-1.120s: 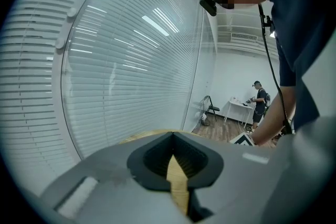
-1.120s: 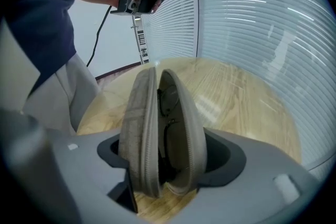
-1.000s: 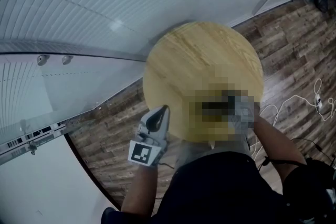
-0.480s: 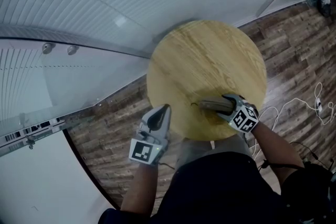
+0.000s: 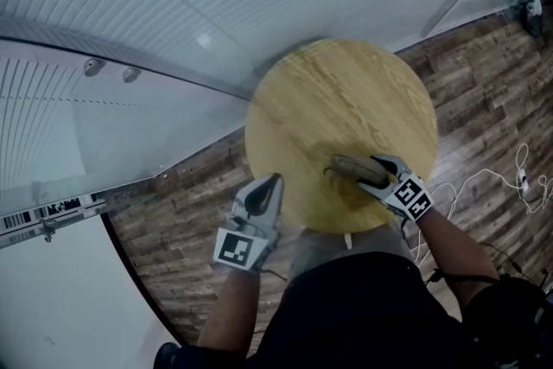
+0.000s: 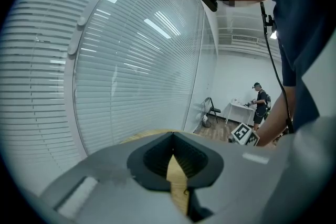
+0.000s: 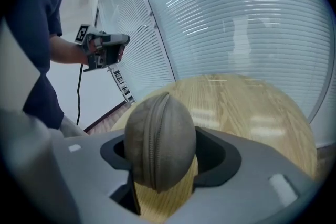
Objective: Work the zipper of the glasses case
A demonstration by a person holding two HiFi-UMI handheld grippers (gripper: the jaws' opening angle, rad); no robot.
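1. The glasses case (image 5: pixel 349 167), a brownish fabric one, is in the right gripper (image 5: pixel 367 172), over the near right part of the round wooden table (image 5: pixel 337 91).
2. In the right gripper view the case sits end-on between the two jaws. It fills the gap and both pads press on its sides. Bare tabletop shows beneath it, so it looks to be clear of the wood.
3. Those jaws have just been closing with the case between them. They now stand at a middling width, clamped on it.
4. The zipper (image 7: pixel 151 149) runs as a ridged line over the rounded end of the case, top to bottom, a little left of its middle.
5. The left gripper (image 5: pixel 270 184) is off the table's near left edge, above the plank floor (image 5: pixel 190 186) and well apart from the case. Its jaws are pressed together with nothing between them.
6. Its marker cube (image 5: pixel 238 251) faces up towards the person's head.
7. Behind the table curves a glass wall (image 5: pixel 173 4) with slatted blinds. White cables (image 5: pixel 484 177) lie on the floor to the right of the table.
8. Far across the room, in the left gripper view, another person (image 6: pixel 259 110) stands at a white desk (image 6: pixel 239 108), with a dark chair (image 6: pixel 212 110) near it.
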